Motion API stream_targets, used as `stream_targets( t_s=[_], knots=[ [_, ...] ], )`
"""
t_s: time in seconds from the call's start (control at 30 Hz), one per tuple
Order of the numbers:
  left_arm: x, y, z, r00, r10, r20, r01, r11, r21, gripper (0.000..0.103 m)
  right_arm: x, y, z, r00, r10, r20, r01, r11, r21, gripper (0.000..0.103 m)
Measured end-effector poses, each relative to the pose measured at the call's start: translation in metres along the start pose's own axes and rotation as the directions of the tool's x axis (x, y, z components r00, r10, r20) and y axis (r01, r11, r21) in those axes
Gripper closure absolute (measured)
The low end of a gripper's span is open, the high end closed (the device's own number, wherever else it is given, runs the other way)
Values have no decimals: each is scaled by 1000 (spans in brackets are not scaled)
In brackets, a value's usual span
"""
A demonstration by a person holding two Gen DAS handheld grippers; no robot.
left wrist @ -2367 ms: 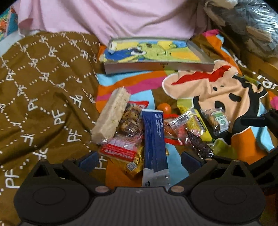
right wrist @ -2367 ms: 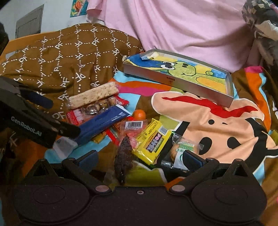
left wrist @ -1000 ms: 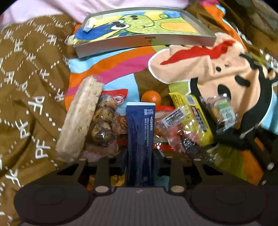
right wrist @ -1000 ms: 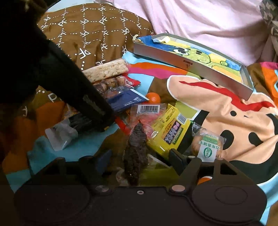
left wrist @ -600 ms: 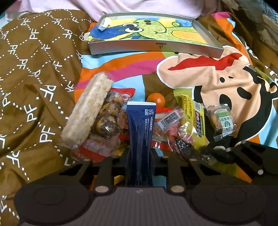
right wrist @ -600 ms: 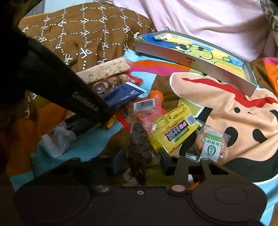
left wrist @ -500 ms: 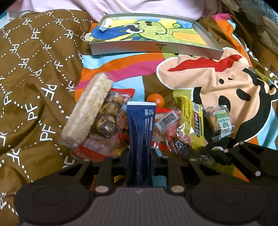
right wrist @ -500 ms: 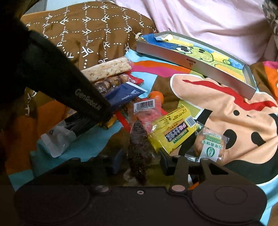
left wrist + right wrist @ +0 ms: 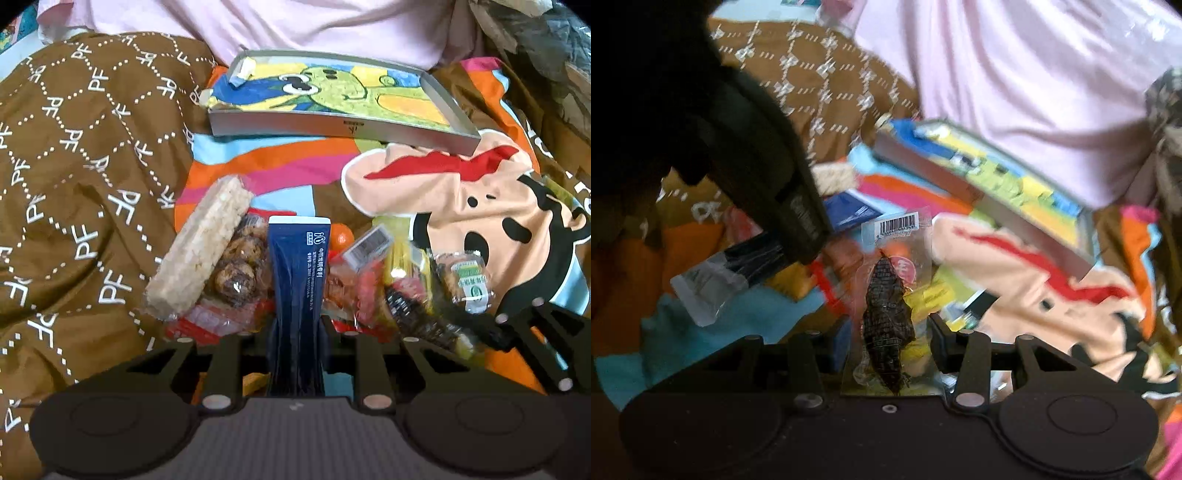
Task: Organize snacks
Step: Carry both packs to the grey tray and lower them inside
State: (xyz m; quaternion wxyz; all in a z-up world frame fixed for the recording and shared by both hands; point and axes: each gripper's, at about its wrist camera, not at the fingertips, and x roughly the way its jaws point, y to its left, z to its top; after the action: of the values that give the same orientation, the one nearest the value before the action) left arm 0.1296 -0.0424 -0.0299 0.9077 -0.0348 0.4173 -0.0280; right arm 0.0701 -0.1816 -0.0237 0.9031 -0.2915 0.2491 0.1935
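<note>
Clamping blue packet (image 9: 296,284) and dark snack (image 9: 886,325), fingers (image 9: 264,334) narrowed.

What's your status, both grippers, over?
Left gripper shut on blue packet. Right gripper shut on dark snack packet. Tray ahead, unobstructed.

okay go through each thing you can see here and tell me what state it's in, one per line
left gripper: shut on the blue packet.
blue packet: gripped at its near end.
right gripper: shut on the clear packet.
clear packet: sealed, gripped, dark snack inside.
tray: holds no snacks.
rice bar: wrapped, lying on the blanket.
orange: partly hidden.
</note>
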Motion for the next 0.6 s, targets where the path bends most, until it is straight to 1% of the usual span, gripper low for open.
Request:
stream_targets(
  t_s=[0.1,0.17,0.27,0.33,0.4,0.47,0.53,0.57,0.6],
  knots=[
    [-2,-2,9,1000,5,24,-5,1000,-3,78,2,-19,8,997,-61,40,59,998,30,57],
    [-2,-2,17,999,7,42,-7,1000,-9,78,8,-37,15,992,-107,71,103,993,60,57],
    [0,-4,35,996,22,84,-21,1000,-9,78,25,-63,23,973,-201,117,192,978,87,57],
    [3,-4,51,992,33,119,-32,999,-16,78,37,-83,28,961,-237,145,221,968,121,57],
    [7,-8,71,986,40,161,-37,999,-22,78,54,-104,35,945,-287,159,262,951,161,57],
    [13,-15,93,977,44,207,-38,999,-34,78,64,-124,44,930,-319,184,278,936,217,57],
    [20,-24,117,966,43,256,-31,998,-51,78,76,-140,52,908,-358,218,307,922,238,57],
    [25,-28,128,960,44,276,-29,998,-57,78,80,-150,54,900,-369,232,309,916,257,57],
    [30,-32,141,954,44,296,-27,998,-63,78,86,-160,56,898,-372,237,303,911,280,57]
  ],
)
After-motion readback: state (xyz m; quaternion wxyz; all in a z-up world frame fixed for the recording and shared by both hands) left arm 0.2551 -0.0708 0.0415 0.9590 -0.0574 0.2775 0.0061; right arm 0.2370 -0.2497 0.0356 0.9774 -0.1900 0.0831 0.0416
